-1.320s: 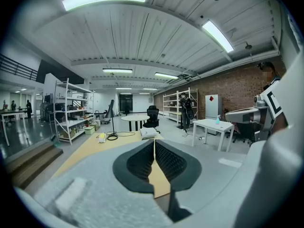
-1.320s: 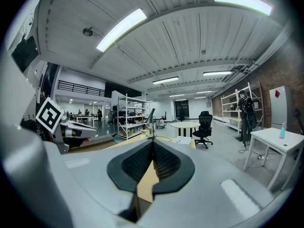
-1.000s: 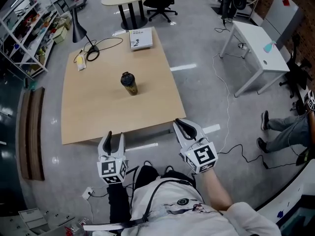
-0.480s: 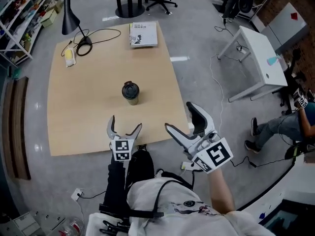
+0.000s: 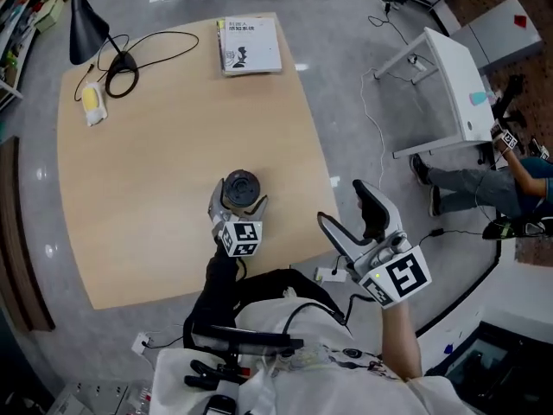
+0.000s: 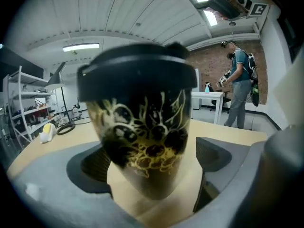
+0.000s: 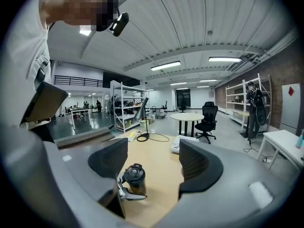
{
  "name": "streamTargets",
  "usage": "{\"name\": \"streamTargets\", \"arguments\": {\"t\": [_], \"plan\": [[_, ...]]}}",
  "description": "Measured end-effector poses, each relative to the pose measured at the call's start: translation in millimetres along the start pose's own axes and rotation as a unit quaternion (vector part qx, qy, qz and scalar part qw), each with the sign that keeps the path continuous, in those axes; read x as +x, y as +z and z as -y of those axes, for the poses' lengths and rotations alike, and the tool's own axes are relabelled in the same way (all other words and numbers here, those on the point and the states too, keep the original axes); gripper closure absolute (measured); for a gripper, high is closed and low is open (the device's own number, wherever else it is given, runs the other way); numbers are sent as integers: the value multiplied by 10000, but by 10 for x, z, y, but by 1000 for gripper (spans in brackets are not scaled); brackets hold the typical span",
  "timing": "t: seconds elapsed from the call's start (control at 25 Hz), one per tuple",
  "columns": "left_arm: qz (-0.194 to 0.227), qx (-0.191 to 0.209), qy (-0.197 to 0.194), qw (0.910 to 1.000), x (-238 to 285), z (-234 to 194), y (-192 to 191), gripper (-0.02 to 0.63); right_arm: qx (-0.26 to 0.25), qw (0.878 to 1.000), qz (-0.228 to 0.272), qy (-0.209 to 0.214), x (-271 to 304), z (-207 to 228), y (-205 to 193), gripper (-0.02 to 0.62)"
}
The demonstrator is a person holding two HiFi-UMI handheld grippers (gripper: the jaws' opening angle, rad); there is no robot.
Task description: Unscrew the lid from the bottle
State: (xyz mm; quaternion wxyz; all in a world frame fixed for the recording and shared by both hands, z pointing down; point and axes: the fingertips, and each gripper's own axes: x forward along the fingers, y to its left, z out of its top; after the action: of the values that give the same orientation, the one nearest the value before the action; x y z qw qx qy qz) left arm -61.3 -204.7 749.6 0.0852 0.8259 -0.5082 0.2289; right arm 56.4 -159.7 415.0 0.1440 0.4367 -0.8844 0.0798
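1. Upright on the tan table [image 5: 155,171], just below the centre of the head view and near the table's lower edge: a dark bottle [image 5: 240,190] with a yellow pattern, black lid [image 5: 241,182] on top.
2. Reaching up to it from the lower part of that frame: the left gripper [image 5: 239,204], jaws wide apart and just been opening, one on each side of the bottle.
3. In the left gripper view, the bottle [image 6: 145,141] large in the middle between the two grey pads, with bare table showing between it and the right-hand pad. No sign of either pad pressing on it. Lid [image 6: 137,72] across the upper part of the frame.
4. At the lower right of the head view, off the table's edge and over the grey floor: the right gripper [image 5: 341,204], well apart from the bottle. Jaws apart, just been closing a little, nothing between them.
5. In the right gripper view, the bottle [image 7: 135,179] small and far off, low in the gap between the pads, with the left gripper's jaws at its foot.
6. Elsewhere on the table: a book [image 5: 251,46] at the upper centre, a black lamp [image 5: 86,24] with a coiled cable [image 5: 121,80] at the upper left.
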Motion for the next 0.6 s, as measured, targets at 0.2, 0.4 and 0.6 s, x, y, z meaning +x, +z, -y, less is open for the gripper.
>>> {"name": "streamTargets", "arguments": {"t": [0.2, 0.4, 0.6], "plan": [[55, -88, -123, 9999, 195, 11, 70, 60, 119, 9988, -406, -264, 84, 163, -221, 275], [-92, -37, -282, 9996, 316, -39, 138, 168, 225, 9972, -636, -318, 172, 215, -443, 293], [-60, -581, -576, 9966, 262, -89, 283, 181, 174, 9973, -709, 43, 275, 124, -564, 299]]}}
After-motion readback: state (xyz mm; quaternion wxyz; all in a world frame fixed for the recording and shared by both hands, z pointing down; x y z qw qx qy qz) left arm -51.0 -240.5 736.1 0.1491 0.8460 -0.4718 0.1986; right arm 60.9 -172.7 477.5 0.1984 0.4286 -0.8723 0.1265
